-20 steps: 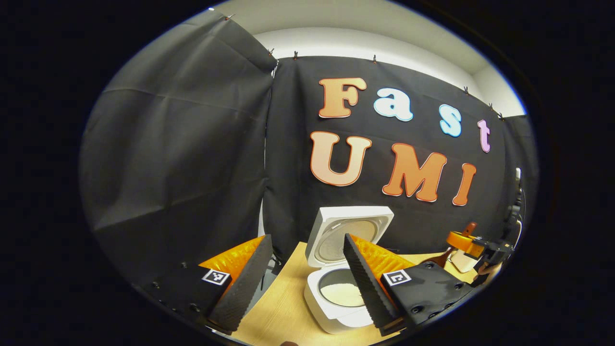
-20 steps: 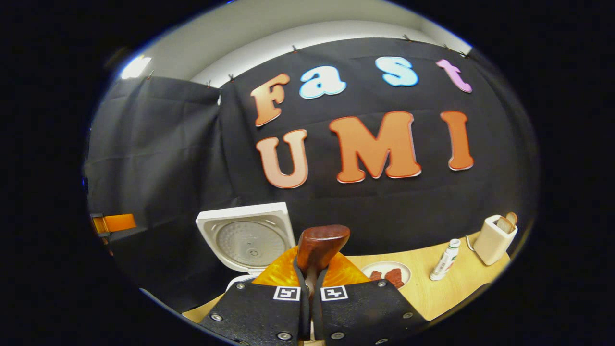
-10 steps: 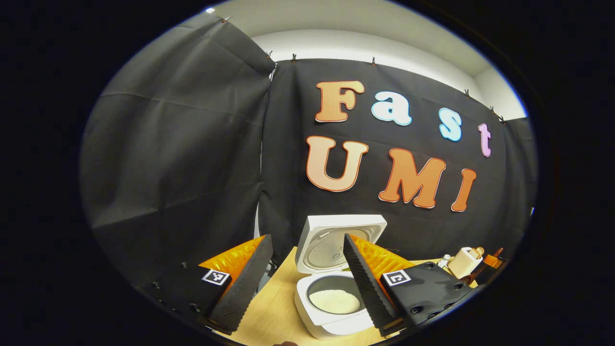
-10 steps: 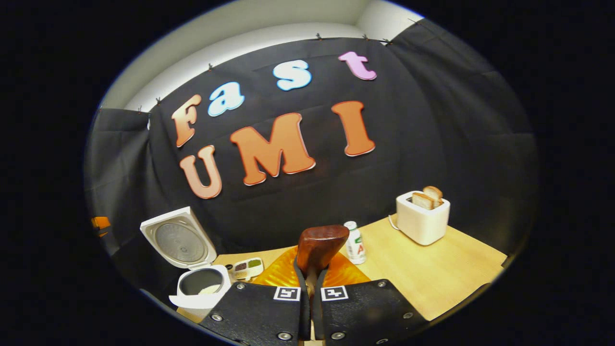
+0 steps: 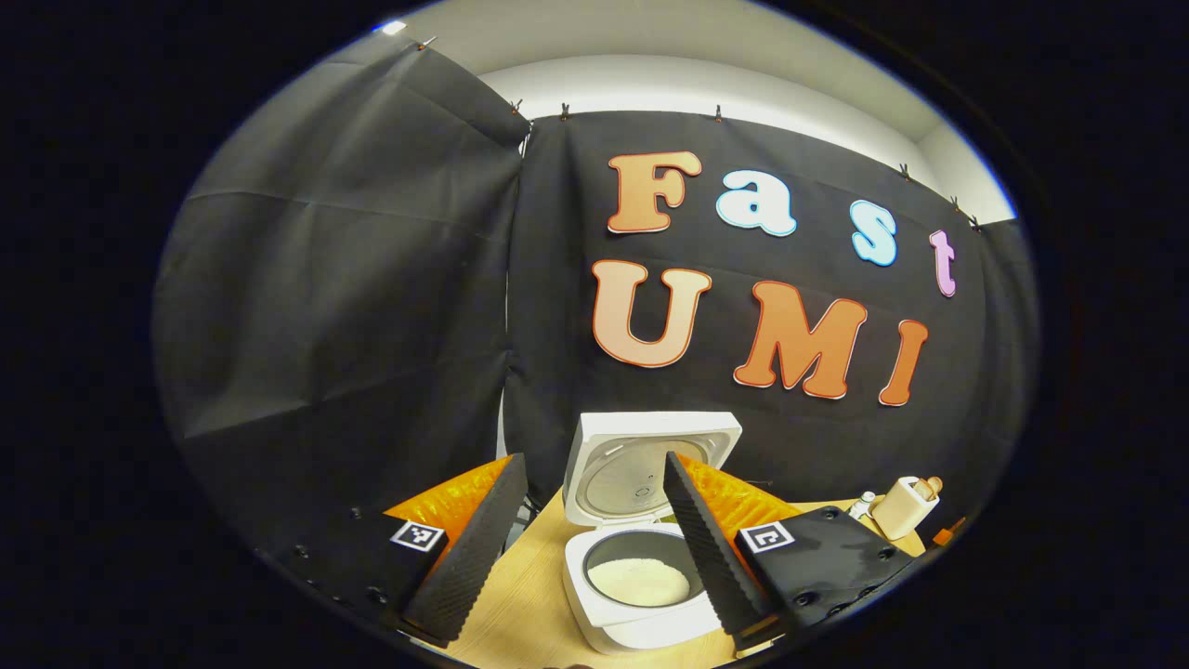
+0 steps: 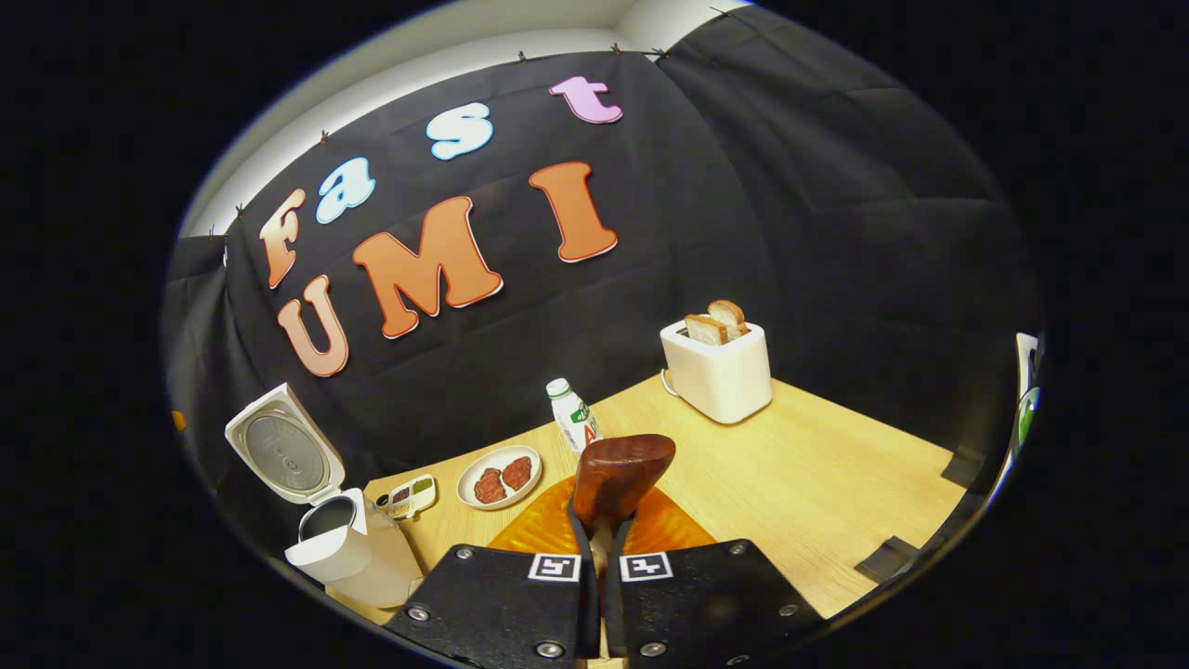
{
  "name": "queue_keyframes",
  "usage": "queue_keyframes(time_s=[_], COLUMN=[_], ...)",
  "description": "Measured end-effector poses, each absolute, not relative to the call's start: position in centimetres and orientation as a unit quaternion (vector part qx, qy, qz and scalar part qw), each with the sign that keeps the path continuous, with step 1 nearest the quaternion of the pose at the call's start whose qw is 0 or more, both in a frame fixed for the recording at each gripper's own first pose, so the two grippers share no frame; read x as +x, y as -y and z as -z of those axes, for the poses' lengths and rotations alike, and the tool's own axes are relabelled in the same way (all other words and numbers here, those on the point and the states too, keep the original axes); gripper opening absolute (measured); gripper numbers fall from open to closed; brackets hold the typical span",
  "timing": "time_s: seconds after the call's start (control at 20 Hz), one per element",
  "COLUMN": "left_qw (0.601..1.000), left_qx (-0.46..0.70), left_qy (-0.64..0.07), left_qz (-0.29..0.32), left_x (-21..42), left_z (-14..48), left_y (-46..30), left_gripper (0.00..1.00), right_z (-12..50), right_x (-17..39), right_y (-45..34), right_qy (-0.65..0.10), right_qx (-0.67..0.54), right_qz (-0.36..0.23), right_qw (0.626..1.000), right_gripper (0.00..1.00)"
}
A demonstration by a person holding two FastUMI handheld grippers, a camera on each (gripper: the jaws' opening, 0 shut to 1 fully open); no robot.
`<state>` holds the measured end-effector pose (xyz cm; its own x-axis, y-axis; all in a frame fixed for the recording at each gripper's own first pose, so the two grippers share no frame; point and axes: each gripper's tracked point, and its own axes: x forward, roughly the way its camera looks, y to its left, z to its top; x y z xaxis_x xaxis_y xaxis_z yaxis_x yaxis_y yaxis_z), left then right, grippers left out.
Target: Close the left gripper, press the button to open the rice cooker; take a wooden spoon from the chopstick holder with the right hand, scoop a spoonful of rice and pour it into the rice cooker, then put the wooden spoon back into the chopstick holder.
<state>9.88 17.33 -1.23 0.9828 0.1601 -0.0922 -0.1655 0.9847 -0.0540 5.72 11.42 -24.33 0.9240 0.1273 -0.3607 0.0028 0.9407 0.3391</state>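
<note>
The wooden table runs out to the black cloth walls. At its left end sits the rice cooker, lid up, white rice lying in the pot. By the back edge stands the toaster with two slices poking up, then a small bottle, a plate of reddish pieces and a little sauce tray. Right gripper is clamped tight on the wooden spoon, bowl end up, above the table. Left gripper is spread wide, holding nothing, cooker framed between its fingers.
</note>
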Motion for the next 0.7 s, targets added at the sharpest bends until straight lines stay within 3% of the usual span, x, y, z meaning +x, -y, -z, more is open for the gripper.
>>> queue_keyframes(time_s=[0.4,0.55,0.7], left_qw=[0.996,0.996,0.997], left_qx=[-0.012,-0.006,0.006], left_qy=[-0.047,-0.048,-0.049], left_qz=[-0.073,-0.069,-0.063], left_x=[10.4,10.8,11.2], left_z=[1.0,0.8,0.7], left_y=[-15.6,-15.2,-14.8], left_gripper=[1.0,1.0,0.99], right_z=[30.4,32.4,32.6], right_x=[5.2,4.5,4.5], right_y=[-11.0,-10.6,-9.4], right_qy=[-0.226,-0.252,-0.254], right_qx=[0.163,0.168,0.165], right_qz=[-0.026,-0.021,-0.001], right_qw=[0.96,0.953,0.953], right_gripper=[0.06,0.1,0.22])
